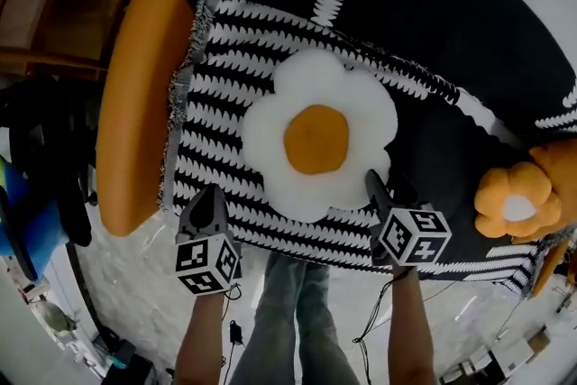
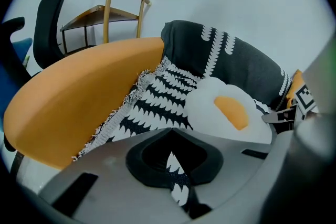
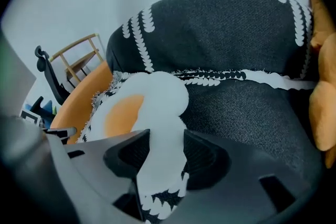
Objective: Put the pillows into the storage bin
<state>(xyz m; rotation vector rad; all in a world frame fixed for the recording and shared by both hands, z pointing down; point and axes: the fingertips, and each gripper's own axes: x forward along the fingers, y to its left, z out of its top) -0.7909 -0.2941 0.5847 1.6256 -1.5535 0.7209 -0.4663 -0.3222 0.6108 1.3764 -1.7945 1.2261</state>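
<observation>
Head view first: the white pillow (image 1: 315, 140) with the orange centre lies flat on a striped blanket (image 1: 225, 59) spread over the sofa (image 1: 505, 41) seat. It sits between your left gripper (image 1: 212, 194) and right gripper (image 1: 375, 183) at the front edge. A second, orange pillow (image 1: 516, 201) sits at the sofa's right end. No storage bin shows in any view.

Left gripper view: your jaws are pinched together on a fold of the striped blanket (image 2: 157, 97), not on the white pillow (image 2: 226, 110), which lies just beyond to the right.

Right gripper view: the jaws are clamped on a white petal of the pillow (image 3: 152, 107), with the blanket's edge caught beneath it.

By its look, the white pillow is light, soft and floppy, so a single petal will likely stretch and let it dangle. Take a deeper bite across the plump body, and free the blanket so it doesn't drag along.
</observation>
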